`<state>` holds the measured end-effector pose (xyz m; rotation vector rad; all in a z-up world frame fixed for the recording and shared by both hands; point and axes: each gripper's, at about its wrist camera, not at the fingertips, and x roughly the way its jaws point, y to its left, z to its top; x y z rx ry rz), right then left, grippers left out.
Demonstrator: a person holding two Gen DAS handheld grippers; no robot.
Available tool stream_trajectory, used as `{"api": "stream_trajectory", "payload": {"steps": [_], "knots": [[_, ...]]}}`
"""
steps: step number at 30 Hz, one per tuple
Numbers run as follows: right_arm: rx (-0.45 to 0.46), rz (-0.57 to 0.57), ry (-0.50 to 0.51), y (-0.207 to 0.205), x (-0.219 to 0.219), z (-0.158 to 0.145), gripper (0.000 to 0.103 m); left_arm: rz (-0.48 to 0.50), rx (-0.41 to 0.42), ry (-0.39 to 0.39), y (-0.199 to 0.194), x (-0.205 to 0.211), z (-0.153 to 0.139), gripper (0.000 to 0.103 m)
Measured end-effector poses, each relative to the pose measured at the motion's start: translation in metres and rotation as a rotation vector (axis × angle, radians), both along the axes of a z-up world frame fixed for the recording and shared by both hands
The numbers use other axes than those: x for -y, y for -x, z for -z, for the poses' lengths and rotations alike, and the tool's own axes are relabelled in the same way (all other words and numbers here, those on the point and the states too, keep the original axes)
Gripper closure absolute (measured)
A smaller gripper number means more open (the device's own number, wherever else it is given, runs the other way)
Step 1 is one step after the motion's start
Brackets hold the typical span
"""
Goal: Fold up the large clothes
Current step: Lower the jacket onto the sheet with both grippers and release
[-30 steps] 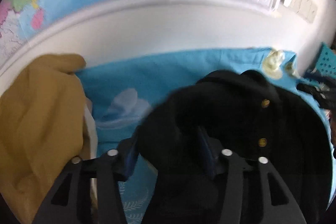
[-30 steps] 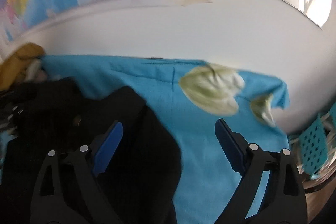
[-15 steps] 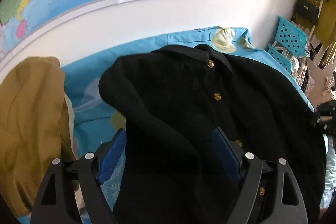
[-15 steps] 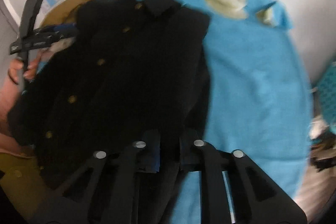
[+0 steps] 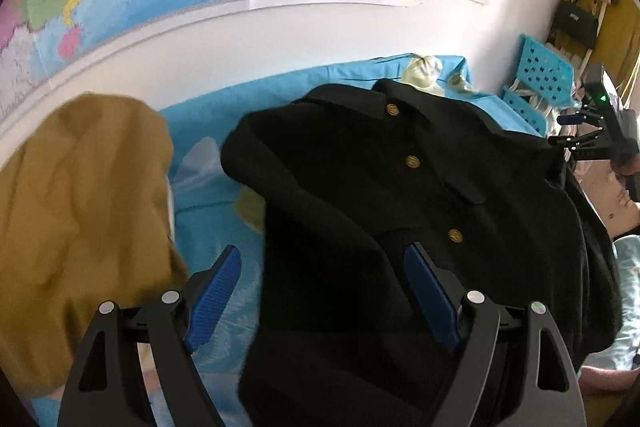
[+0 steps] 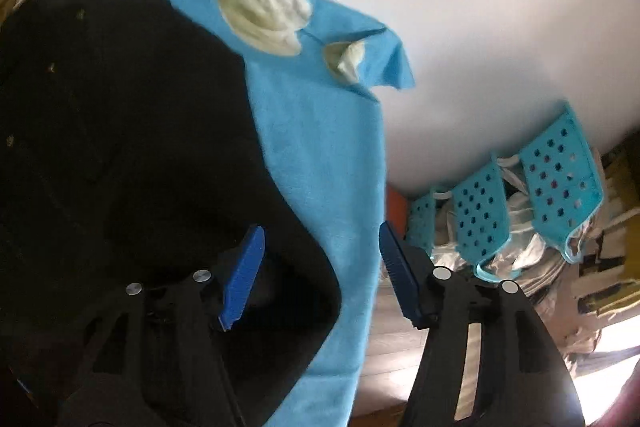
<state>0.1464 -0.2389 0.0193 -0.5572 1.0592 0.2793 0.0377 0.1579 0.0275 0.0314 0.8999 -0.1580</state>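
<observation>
Claws are both letting go: the left claw [image 5: 320,291] standing wide and empty, the right claw [image 6: 320,279] having just been opening, leaving the black coat [image 5: 400,187] lying spread, button-side up, on the blue-sheeted bed [image 6: 320,131], seemingly ready for folding

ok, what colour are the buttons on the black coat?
Gold, a row of round buttons down the black coat; clearest in the left wrist view.

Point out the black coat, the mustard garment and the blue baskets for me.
black coat [image 5: 400,195]: left wrist view, front panel beside the buttons.
mustard garment [image 5: 80,211]: left wrist view, middle of the heap.
blue baskets [image 6: 556,163]: right wrist view, perforated side wall.
</observation>
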Motion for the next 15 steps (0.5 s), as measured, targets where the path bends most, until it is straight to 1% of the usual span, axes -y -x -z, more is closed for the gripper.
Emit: {"api": "stream_trajectory", "payload": {"steps": [1,2,3,4,5,6,7,9,11,12,14,15], "knots": [[0.004,0.007,-0.048,-0.002,0.002,-0.005,0.027,-0.008,0.004,-0.009,-0.006,0.000,-0.004,0.021],[0.030,0.021,-0.103,-0.005,0.008,-0.013,0.017,-0.015,0.010,-0.014,-0.012,0.000,-0.007,0.021],[0.078,0.037,-0.190,-0.010,0.009,-0.029,0.015,-0.017,0.019,-0.018,-0.021,0.001,-0.012,0.021],[0.095,0.037,-0.252,-0.016,0.009,-0.035,0.015,-0.018,0.026,-0.022,-0.028,0.003,-0.017,0.020],[0.092,0.042,-0.324,-0.027,0.005,-0.040,0.012,-0.022,0.031,-0.028,-0.037,0.006,-0.019,0.018],[0.069,0.051,-0.378,-0.038,-0.003,-0.039,0.012,-0.039,0.034,-0.044,-0.051,0.009,-0.020,0.018],[0.048,0.044,-0.408,-0.047,-0.010,-0.034,0.012,-0.055,0.033,-0.054,-0.060,0.011,-0.021,0.018],[0.010,0.011,-0.440,-0.069,-0.039,-0.015,0.014,-0.079,0.018,-0.065,-0.083,0.015,-0.020,0.018],[-0.022,-0.010,-0.423,-0.089,-0.061,0.005,0.014,-0.109,-0.019,-0.083,-0.107,0.016,-0.011,0.018],[-0.034,-0.007,-0.420,-0.099,-0.072,0.016,0.014,-0.133,-0.042,-0.106,-0.119,0.017,-0.003,0.018],[-0.066,-0.010,-0.433,-0.111,-0.090,0.028,0.016,-0.149,-0.078,-0.128,-0.133,0.018,0.009,0.021],[-0.073,-0.014,-0.448,-0.118,-0.097,0.034,0.016,-0.153,-0.097,-0.142,-0.139,0.018,0.017,0.025]]}}
